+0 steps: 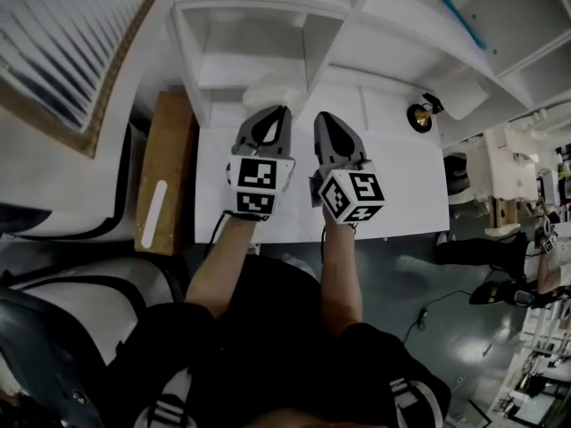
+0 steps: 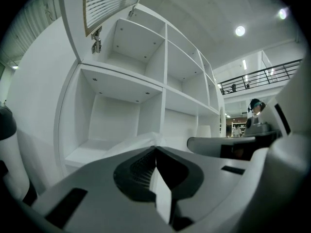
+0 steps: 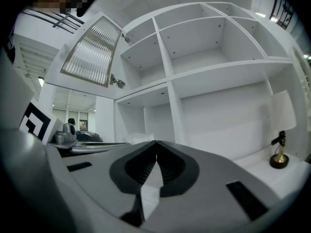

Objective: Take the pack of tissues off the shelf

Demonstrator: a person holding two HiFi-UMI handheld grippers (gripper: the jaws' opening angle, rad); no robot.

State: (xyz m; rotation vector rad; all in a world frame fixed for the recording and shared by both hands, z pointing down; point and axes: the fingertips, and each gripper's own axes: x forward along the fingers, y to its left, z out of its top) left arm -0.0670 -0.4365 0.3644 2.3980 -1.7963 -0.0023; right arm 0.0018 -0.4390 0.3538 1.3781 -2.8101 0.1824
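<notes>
White pack of tissues (image 1: 268, 87) lies at the bottom of the shelf (image 1: 259, 7), just beyond the left gripper (image 1: 282, 112). Left and right gripper (image 1: 321, 117) are clenched, empty.

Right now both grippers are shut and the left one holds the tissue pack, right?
No. The left gripper and right gripper are shut, but the left holds nothing: the left gripper view shows the pack of tissues lying on the shelf beyond its jaws.
</notes>
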